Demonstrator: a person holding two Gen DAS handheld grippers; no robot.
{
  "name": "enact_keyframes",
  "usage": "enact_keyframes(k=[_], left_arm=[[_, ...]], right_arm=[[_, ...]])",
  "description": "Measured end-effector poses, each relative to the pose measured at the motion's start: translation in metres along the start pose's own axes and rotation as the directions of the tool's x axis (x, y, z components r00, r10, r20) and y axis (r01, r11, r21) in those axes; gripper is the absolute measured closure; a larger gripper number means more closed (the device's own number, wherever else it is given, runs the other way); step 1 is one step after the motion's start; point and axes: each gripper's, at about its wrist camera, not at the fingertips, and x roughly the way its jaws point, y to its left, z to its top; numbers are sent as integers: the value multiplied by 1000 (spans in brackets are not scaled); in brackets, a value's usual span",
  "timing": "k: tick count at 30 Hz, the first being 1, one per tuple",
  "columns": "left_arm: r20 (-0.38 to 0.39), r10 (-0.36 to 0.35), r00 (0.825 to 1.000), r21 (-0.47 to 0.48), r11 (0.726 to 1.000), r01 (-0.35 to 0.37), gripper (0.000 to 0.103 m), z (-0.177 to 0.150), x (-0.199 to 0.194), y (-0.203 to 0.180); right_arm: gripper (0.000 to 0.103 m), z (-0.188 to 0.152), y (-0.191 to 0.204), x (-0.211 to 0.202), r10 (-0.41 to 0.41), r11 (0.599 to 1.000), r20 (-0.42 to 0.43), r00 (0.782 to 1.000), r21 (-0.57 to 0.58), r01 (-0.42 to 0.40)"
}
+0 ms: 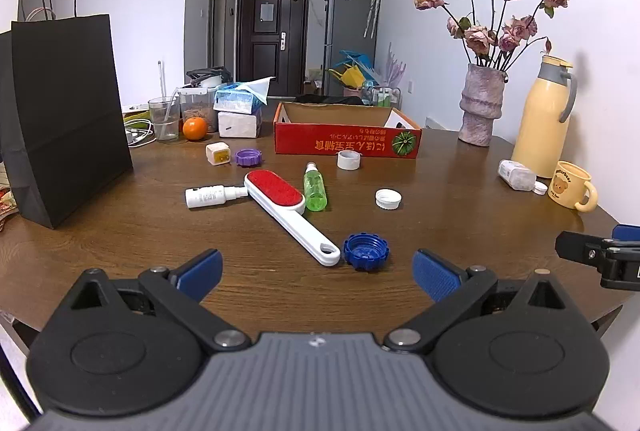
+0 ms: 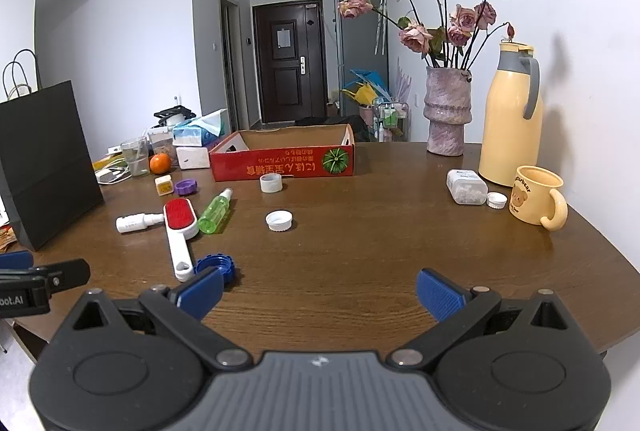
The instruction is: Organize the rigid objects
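Rigid bits lie scattered on the glossy, wood-grained table point(image 1: 460, 215): a lint brush point(image 1: 286, 205) with a red felt oval pad and flat white plastic handle, touching a clear green cylindrical bottle point(image 1: 315, 188) on one side and a white spray bottle point(image 1: 212, 194) on the other, with a ribbed blue cap point(image 1: 366, 251) just beside the handle's looped end. Farther back lie a white cap point(image 1: 388, 198), a white ring point(image 1: 349, 159), a scalloped purple cap point(image 1: 248, 157) and a small cube point(image 1: 218, 153), near an open red cardboard box point(image 1: 346, 143). Both the left gripper point(image 1: 318, 271) and right gripper point(image 2: 318, 289) hang over the near edge, blue ridged pads wide apart, gripping nothing.
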Motion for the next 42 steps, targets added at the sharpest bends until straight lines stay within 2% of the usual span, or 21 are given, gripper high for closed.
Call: enact_keyframes(k=[42], left_arm=[[3,0,1000,0,1000,0,0,3,-2,-4]], right_arm=[[0,0,0,-4,-4,1000,13,1000,-5,4]])
